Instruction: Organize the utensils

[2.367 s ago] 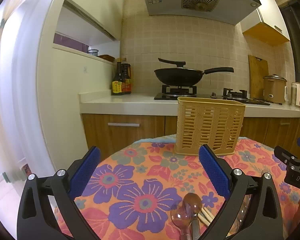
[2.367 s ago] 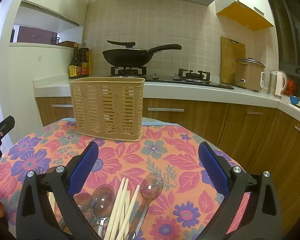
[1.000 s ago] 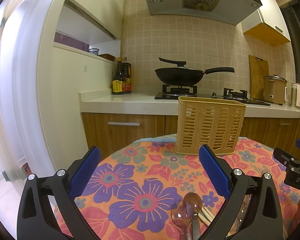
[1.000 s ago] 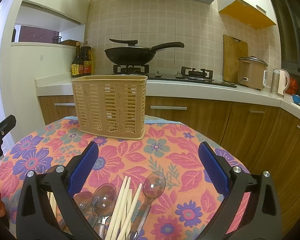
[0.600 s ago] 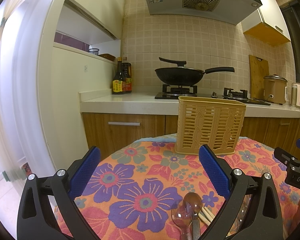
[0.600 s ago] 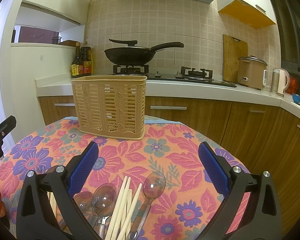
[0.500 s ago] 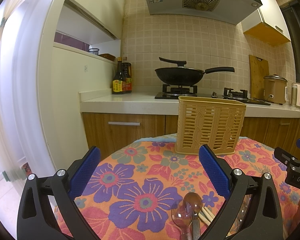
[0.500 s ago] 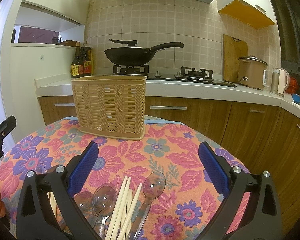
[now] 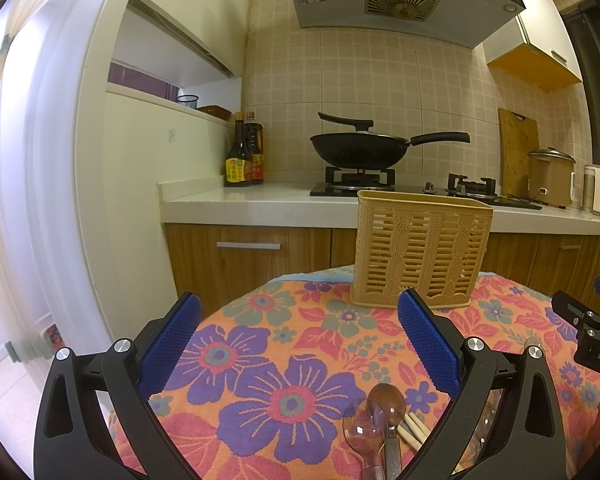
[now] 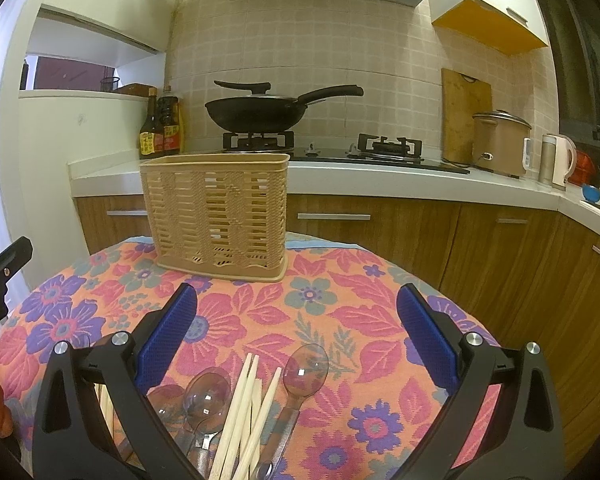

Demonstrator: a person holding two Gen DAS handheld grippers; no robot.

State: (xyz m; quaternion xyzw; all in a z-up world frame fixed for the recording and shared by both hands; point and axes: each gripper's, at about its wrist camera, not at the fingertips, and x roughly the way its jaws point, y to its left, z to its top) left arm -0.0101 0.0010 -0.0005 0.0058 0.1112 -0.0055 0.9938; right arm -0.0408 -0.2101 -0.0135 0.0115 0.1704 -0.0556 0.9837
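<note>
A tan slotted utensil basket point(image 10: 218, 212) stands upright at the far side of the round table; it also shows in the left wrist view point(image 9: 420, 252). Clear plastic spoons point(image 10: 306, 370) and pale wooden chopsticks point(image 10: 244, 408) lie in a loose pile at the near edge, between the right gripper's fingers. The left wrist view shows the same spoons point(image 9: 382, 412) and chopstick tips point(image 9: 414, 432) low right. My left gripper point(image 9: 298, 344) is open and empty above the cloth. My right gripper point(image 10: 296, 340) is open and empty above the pile.
The table wears a floral orange cloth point(image 10: 340, 312). Behind it runs a kitchen counter point(image 10: 380, 178) with a black wok point(image 10: 256, 114) on the stove, sauce bottles point(image 10: 160, 130), a rice cooker point(image 10: 500, 142) and a kettle point(image 10: 558, 160). A white wall point(image 9: 132, 200) stands left.
</note>
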